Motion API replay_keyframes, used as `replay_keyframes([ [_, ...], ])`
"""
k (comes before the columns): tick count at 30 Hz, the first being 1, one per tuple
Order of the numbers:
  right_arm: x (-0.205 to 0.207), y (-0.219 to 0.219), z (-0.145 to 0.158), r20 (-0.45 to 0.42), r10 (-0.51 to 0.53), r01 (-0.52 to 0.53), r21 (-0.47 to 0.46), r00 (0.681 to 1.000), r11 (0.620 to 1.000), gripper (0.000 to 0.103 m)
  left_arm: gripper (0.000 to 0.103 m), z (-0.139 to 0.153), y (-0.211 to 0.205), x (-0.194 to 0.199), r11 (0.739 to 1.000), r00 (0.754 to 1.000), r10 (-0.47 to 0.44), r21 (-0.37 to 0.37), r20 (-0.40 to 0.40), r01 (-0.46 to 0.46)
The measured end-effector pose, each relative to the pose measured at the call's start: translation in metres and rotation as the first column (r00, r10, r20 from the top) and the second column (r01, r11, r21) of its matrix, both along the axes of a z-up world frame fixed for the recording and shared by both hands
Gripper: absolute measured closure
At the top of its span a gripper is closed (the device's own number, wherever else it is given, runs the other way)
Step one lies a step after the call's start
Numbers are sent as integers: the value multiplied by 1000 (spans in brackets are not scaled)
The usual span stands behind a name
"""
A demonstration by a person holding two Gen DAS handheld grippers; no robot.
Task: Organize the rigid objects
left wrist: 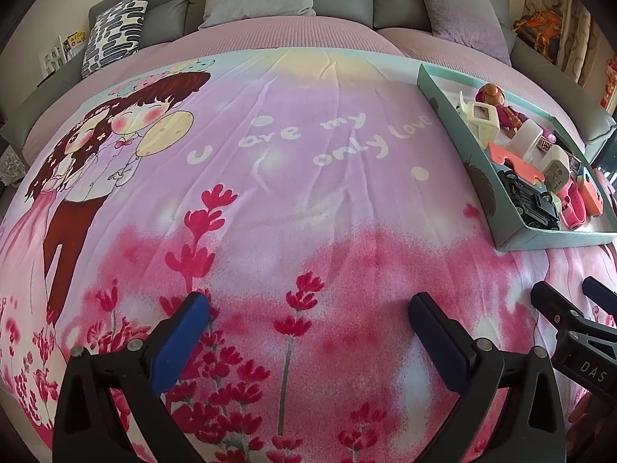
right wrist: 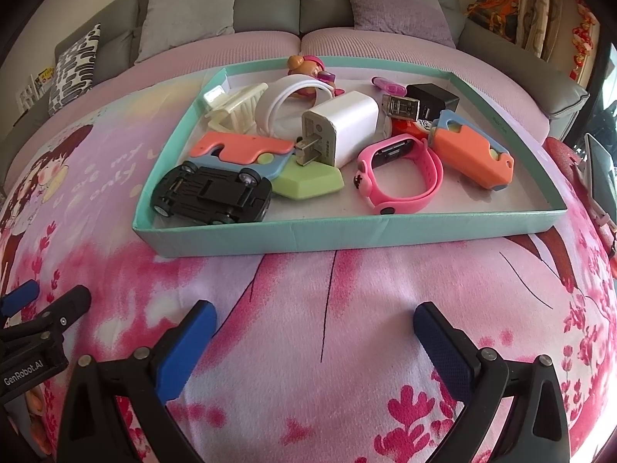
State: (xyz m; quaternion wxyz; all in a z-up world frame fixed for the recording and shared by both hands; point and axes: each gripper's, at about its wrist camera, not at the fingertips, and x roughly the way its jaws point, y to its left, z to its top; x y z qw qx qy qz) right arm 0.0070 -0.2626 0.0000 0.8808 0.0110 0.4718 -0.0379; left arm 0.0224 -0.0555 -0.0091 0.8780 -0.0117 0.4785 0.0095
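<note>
Nearest the camera, the right gripper (right wrist: 314,332) is held low over the printed blanket (right wrist: 347,308) with its jaws spread wide and nothing between them; the left gripper (left wrist: 308,320) is likewise spread and empty, hovering over bare blanket well to the left of the tray (right wrist: 347,231). Just beyond the right gripper, every loose object is seen gathered inside the teal tray: a black toy car (right wrist: 212,196) on its roof at the near left corner, a pink watch band (right wrist: 399,177) near the front wall, a white charger (right wrist: 339,131) in the middle, an orange holder (right wrist: 472,158) to the right. The pile is judged tangled, so a pick is best begun with an outlying piece. The watch band should be approached from above, jaws set across one side of the loop, clear of the front wall, and lifted straight up so neighbours are not dragged.
</note>
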Motion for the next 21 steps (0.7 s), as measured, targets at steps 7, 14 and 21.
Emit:
replay_keyframes([
  [7, 2, -1, -1, 11, 1, -1, -1, 1000, 1000, 0, 0, -1, 2, 1, 1000, 1000, -3, -11, 30, 3],
  [14, 2, -1, -1, 14, 3, -3, -2, 1000, 1000, 0, 0, -2, 2, 1, 1000, 999, -2, -12, 42, 3],
  [21, 2, 0, -1, 14, 3, -3, -1, 1000, 1000, 0, 0, -2, 1, 2, 1000, 999, -5, -15, 47, 6],
])
